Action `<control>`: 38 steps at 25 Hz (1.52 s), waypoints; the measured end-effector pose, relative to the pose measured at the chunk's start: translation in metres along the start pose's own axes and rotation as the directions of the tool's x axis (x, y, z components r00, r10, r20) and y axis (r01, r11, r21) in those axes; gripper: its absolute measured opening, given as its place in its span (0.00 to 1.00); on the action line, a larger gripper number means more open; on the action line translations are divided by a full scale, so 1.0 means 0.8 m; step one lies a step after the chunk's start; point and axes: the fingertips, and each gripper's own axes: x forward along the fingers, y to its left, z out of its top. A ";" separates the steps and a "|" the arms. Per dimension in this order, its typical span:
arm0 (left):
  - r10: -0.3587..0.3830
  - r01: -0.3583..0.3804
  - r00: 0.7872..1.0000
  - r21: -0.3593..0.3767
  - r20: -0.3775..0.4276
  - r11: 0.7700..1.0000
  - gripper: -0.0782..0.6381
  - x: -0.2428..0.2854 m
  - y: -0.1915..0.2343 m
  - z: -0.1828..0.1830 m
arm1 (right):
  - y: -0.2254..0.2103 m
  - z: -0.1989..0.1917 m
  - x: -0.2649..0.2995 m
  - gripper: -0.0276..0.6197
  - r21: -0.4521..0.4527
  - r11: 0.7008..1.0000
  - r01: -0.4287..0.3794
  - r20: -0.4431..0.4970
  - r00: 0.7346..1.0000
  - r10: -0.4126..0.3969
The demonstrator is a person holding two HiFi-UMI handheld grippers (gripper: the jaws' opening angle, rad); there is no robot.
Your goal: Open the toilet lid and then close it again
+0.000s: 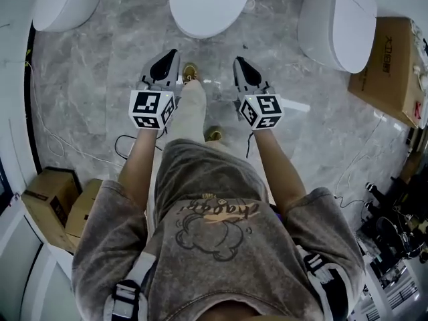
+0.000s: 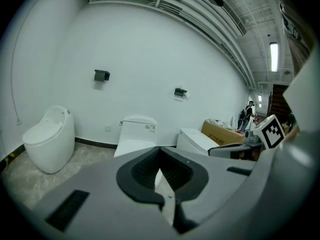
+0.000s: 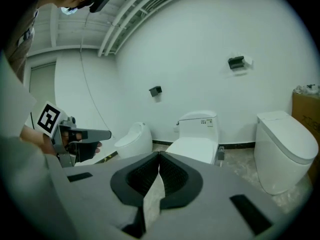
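White oval toilet [image 1: 204, 5]: smooth, glossy, ceramic-looking. Grey veined floor [image 1: 93, 79]: polished stone-look, shows reflections. Left gripper [image 1: 172, 53] and right gripper [image 1: 239, 61]: matt grey plastic shells, black ribbed pads [image 2: 142, 170] lining the jaws. Brown cardboard box [image 1: 388, 62]: matt. Grey T-shirt [image 1: 221, 246]: faded soft cloth.

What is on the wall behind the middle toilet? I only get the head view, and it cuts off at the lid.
Observer: In the left gripper view the white wall carries a black fixture up left of the middle toilet and a second black fixture up right. What they are I cannot tell.
Operator: Anyone else in the room?
Observer: Yes, a person stands far off at the right, beyond the cardboard box.
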 end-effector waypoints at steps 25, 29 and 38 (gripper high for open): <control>-0.044 0.029 0.962 -0.059 -0.270 0.998 0.12 0.276 0.145 -0.339 | -0.099 -0.306 0.302 0.08 0.092 0.996 -0.006 -0.232 0.972 0.027; -0.045 0.031 0.958 -0.052 -0.283 0.998 0.12 0.291 0.153 -0.361 | -0.101 -0.311 0.321 0.08 0.101 0.995 -0.003 -0.221 0.975 0.025; -0.055 0.046 0.962 -0.042 -0.267 0.998 0.12 0.305 0.158 -0.360 | -0.102 -0.310 0.330 0.08 0.101 0.995 -0.024 -0.223 0.974 0.046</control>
